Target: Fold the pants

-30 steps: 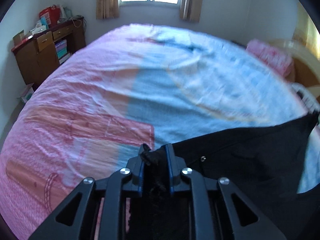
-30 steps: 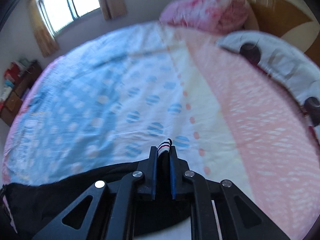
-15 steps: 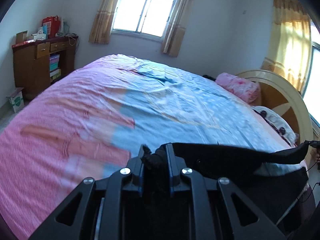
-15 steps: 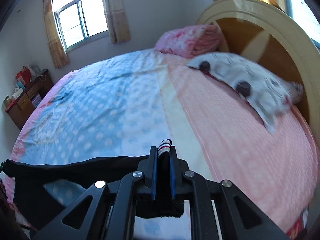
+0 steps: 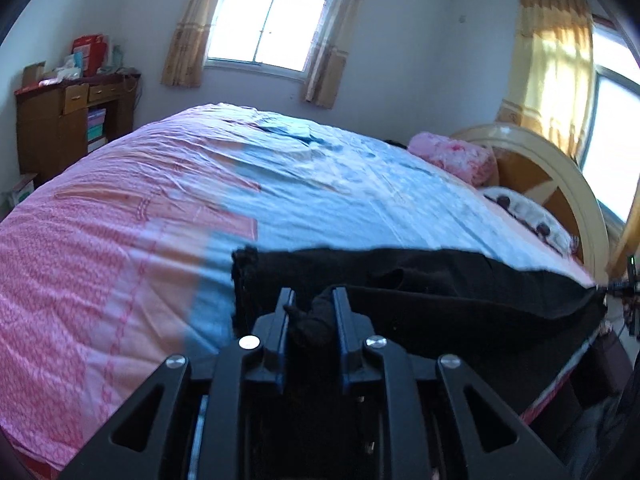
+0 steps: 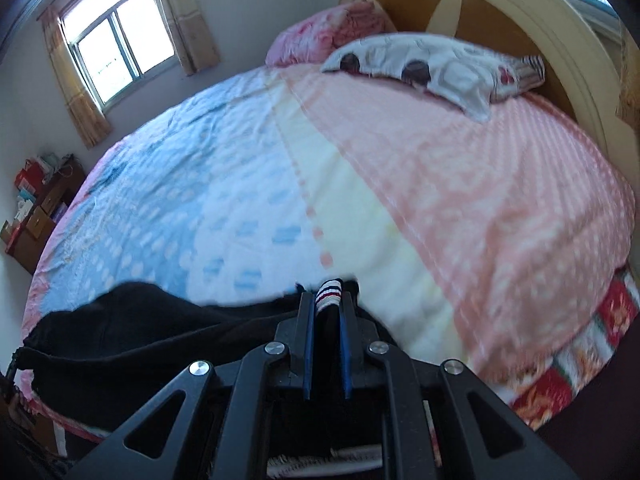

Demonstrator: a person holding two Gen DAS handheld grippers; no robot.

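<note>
Left wrist view: left gripper [image 5: 310,306] jaws clamp black pants [image 5: 420,280] stretched over the bed's [image 5: 120,240] near edge; right gripper [image 6: 327,304] pinches the striped waistband [image 6: 328,293]. Lower both evenly, keeping tension.

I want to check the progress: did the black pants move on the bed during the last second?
Yes. The black pants, shut in both grippers, now stretch further over the blue sheet, toward the window.

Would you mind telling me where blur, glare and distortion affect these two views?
Left wrist: window blown out, bed bowed by fisheye, pants edge smeared. Right wrist: bedspread pattern motion-blurred, sharper near the pillow; both grippers stay crisp.
</note>
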